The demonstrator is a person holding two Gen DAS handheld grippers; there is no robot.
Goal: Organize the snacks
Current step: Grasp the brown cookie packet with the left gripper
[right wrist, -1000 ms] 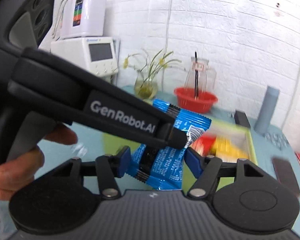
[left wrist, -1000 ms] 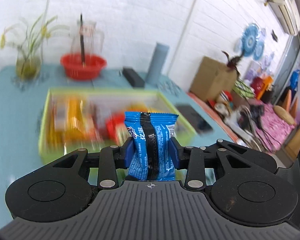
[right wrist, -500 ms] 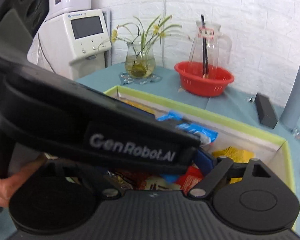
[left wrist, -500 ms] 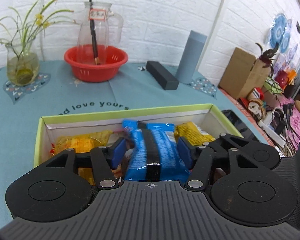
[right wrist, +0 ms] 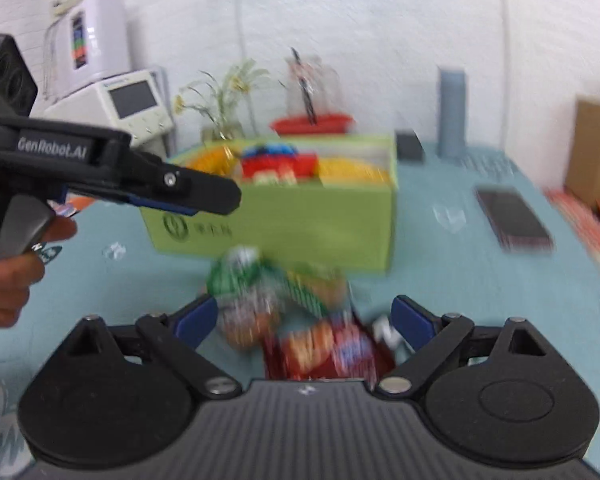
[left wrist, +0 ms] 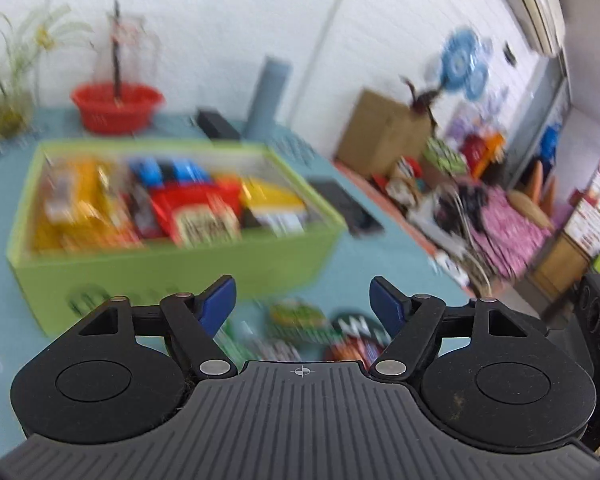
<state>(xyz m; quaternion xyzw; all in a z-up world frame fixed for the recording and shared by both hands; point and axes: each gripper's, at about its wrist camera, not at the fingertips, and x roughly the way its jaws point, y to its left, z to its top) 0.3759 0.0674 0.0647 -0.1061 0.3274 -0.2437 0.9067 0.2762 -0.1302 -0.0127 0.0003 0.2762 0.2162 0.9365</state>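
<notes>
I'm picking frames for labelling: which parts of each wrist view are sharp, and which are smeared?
Left wrist view: the left hand-held gripper is crisp, while the green snack box and room behind smear with motion blur. Right wrist view: the right hand-held gripper is sharp; the loose snack packets are too blurred to read; fisheye bends the walls.

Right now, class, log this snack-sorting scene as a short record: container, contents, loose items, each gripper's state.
container: green box on the blue tablecloth
contents: yellow, red and blue snack packs, blurred
loose items: green and red snack packs on the cloth in front of the box
left gripper: jaws open, just been opening, nothing between them
right gripper: jaws open, just been opening, over the loose packs, not gripping
</notes>
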